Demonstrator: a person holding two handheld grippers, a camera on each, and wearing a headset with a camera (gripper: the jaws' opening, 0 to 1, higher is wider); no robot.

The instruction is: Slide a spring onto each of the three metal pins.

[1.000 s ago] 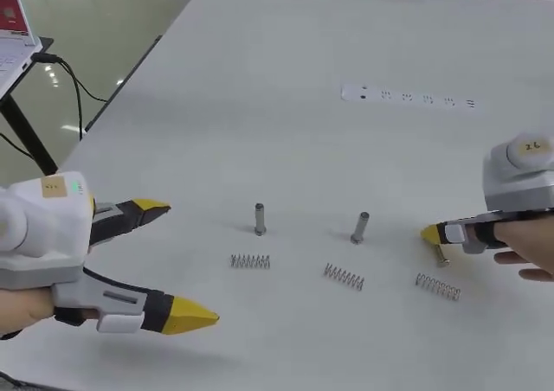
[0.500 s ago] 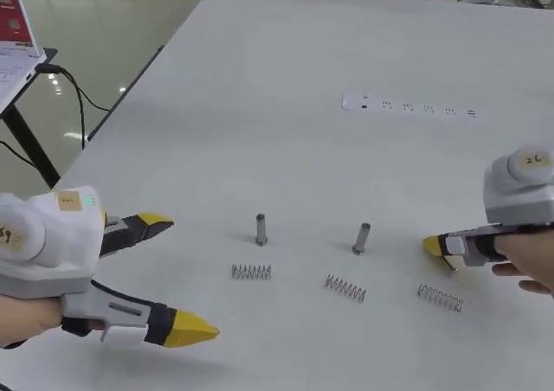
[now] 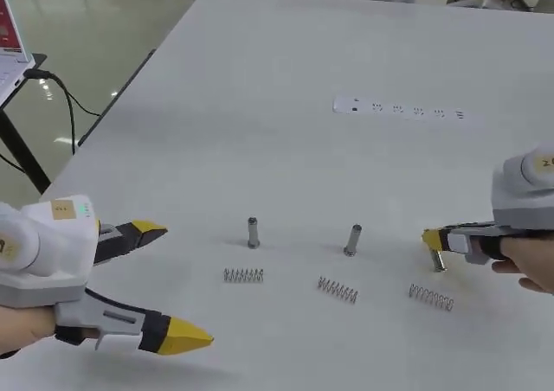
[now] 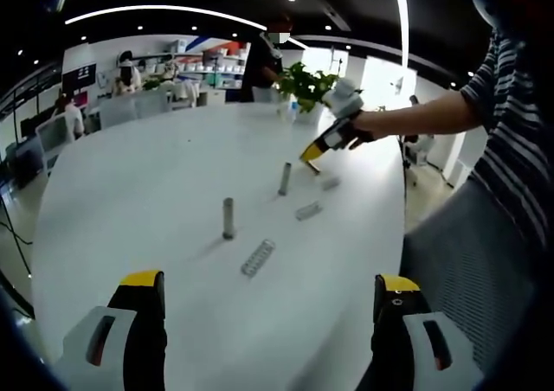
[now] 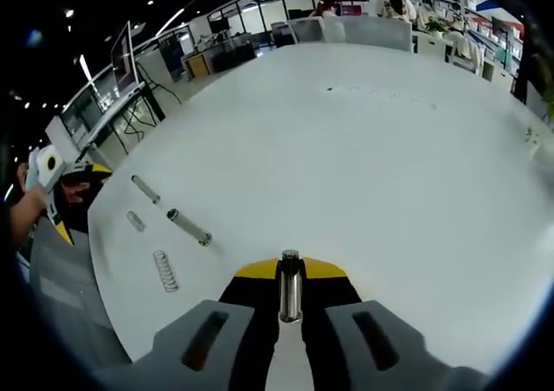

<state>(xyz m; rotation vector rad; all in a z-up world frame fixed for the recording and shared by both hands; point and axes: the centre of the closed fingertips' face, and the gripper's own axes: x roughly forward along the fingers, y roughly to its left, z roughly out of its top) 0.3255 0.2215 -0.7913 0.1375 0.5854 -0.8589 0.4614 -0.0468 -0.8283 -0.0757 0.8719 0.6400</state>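
On the white surface point(image 3: 286, 54) the right gripper point(image 3: 430, 237) fingers hold the rightmost pin point(image 5: 289, 294), left gripper point(image 3: 186, 285) fingers wide; its spring point(image 3: 430, 298) seems next.

Beyond the middle pin point(image 3: 352, 240) I have bare table point(image 3: 286, 149) all the way to the power strip point(image 3: 405, 110). On its near side a row of three springs point(image 3: 337, 290) lies in my way, a second pin point(image 3: 253, 233) stands to its left, and the right gripper point(image 3: 431, 238), clamped on a third pin point(image 3: 439, 260), blocks its right.
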